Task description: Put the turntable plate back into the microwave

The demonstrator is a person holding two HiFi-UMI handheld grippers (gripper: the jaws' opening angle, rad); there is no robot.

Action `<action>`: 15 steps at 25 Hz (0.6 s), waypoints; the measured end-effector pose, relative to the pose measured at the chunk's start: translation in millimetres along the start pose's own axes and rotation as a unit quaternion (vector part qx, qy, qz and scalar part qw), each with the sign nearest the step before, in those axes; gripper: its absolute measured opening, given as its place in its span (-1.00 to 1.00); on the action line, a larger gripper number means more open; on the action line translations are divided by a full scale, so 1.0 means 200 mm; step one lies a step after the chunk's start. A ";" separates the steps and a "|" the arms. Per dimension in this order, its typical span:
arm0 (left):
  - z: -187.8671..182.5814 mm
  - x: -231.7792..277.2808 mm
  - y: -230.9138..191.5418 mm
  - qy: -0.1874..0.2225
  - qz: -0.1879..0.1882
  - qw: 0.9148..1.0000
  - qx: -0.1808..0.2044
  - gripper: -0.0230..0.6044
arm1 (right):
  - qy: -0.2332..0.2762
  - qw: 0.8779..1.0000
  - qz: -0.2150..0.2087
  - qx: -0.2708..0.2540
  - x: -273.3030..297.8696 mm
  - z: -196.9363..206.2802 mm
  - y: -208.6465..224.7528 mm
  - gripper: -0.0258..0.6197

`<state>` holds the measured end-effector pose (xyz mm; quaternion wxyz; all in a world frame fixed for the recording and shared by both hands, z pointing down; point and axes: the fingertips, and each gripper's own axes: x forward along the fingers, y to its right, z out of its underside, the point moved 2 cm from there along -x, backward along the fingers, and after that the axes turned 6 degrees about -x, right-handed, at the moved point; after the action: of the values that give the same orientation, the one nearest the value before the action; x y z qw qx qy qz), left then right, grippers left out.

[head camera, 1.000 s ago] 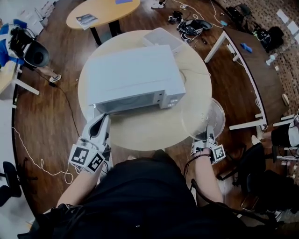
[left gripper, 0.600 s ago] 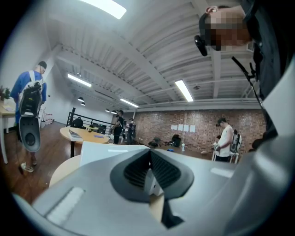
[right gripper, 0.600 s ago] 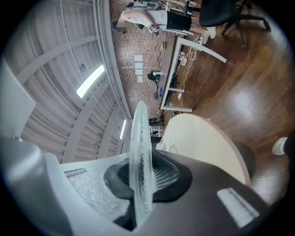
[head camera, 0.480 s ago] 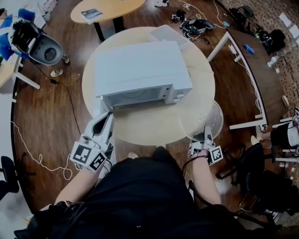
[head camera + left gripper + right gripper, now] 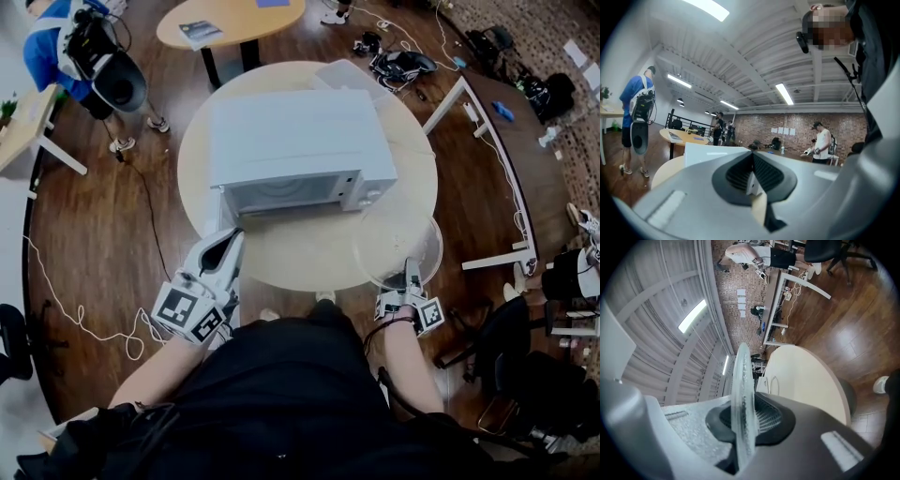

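Note:
A white microwave (image 5: pixel 295 141) stands on a round pale table (image 5: pixel 309 258). Its door (image 5: pixel 222 222) is swung open at the front left corner and shows edge-on. My left gripper (image 5: pixel 232 242) is shut on that door's edge, a thin white sliver (image 5: pixel 751 183) between the pads of my left gripper (image 5: pixel 752 180). The clear glass turntable plate (image 5: pixel 394 244) hangs flat over the table's front right edge, right of the microwave's front. My right gripper (image 5: pixel 410 274) is shut on its near rim. In the right gripper view the plate (image 5: pixel 742 394) runs edge-on between the pads of my right gripper (image 5: pixel 743 427).
A clear plastic box (image 5: pixel 342 75) lies behind the microwave. A person in blue with a backpack (image 5: pixel 56 47) stands far left, near another round table (image 5: pixel 234 19). A white-framed desk (image 5: pixel 487 141) and office chairs (image 5: pixel 525 347) are on the right. A cable (image 5: pixel 84 319) trails on the floor.
The glass plate and my right gripper have moved left, from beyond the table's edge to over it. My left gripper shifted slightly right with the door.

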<state>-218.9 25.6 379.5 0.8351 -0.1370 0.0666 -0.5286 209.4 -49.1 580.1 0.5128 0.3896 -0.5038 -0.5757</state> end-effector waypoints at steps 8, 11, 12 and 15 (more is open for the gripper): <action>-0.01 -0.01 0.05 0.020 0.021 1.000 0.009 -0.92 | -0.010 1.000 -0.012 -0.010 0.00 0.06 -0.03 -0.83; 0.02 -0.05 0.04 0.013 0.018 1.000 0.011 -0.92 | -0.020 1.000 -0.014 -0.007 0.00 0.11 -0.04 -0.83; 0.03 -0.05 0.04 0.012 0.016 1.000 0.010 -0.92 | -0.025 1.000 -0.013 -0.008 0.00 0.12 -0.04 -0.83; 0.01 -0.06 0.05 0.021 0.014 1.000 0.010 -0.92 | -0.037 0.999 -0.013 -0.008 0.00 0.16 -0.04 -0.83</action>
<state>-215.7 41.4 377.8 0.8422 -0.1164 0.0805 -0.5202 177.5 -44.0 578.9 0.4889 0.3708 -0.5129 -0.6004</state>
